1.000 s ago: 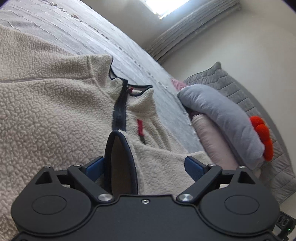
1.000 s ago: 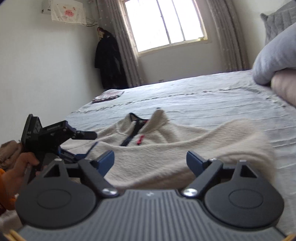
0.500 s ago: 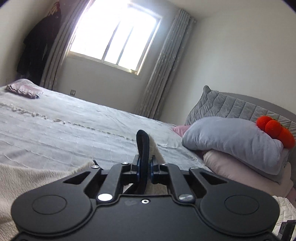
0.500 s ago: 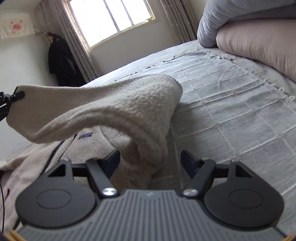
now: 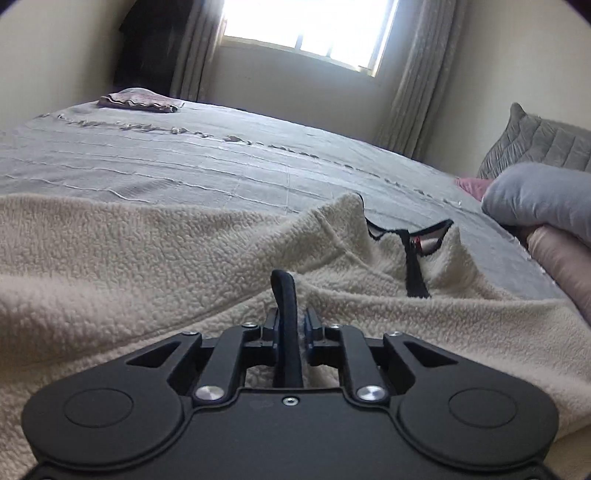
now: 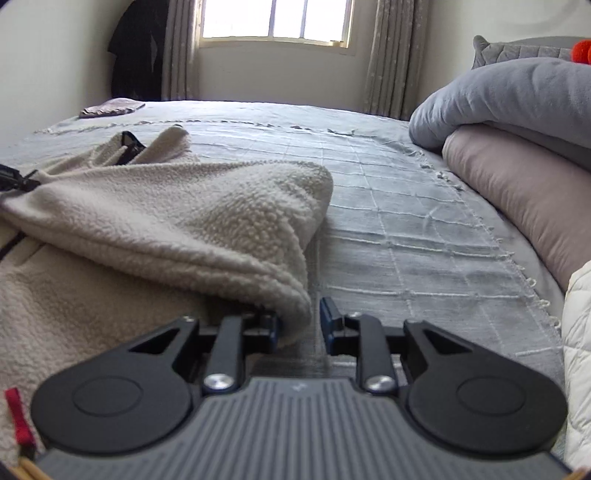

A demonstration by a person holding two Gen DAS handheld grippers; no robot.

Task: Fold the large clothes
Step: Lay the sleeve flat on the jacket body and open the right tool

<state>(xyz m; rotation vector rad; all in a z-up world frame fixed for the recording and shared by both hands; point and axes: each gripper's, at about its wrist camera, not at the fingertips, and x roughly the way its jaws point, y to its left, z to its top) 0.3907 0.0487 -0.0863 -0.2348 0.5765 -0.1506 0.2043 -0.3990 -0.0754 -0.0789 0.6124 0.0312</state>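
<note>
A cream fleece jacket [image 5: 147, 258] with a dark zip and collar trim [image 5: 413, 266] lies on the grey bedspread [image 5: 221, 166]. My left gripper [image 5: 290, 325] is shut on the dark-edged sleeve cuff [image 5: 284, 291], low over the jacket's chest. In the right wrist view the sleeve [image 6: 207, 221] is folded across the jacket body. My right gripper [image 6: 299, 325] has its jaws narrowed around the sleeve's fold edge [image 6: 291, 295]; a gap shows beside the right pad. The left gripper's tip [image 6: 14, 181] shows at the far left.
Stacked grey [image 6: 517, 99] and pink [image 6: 517, 192] pillows lie at the right, with a grey cushion [image 5: 546, 147] behind. A folded pinkish cloth [image 5: 140, 101] sits at the bed's far left. A white quilted item [image 6: 580, 350] is at the right edge. A window [image 6: 273, 18] faces me.
The left gripper shut on the cuff and carried it across and down over the jacket. The right gripper came down to the sleeve's fold and its jaws narrowed around it.
</note>
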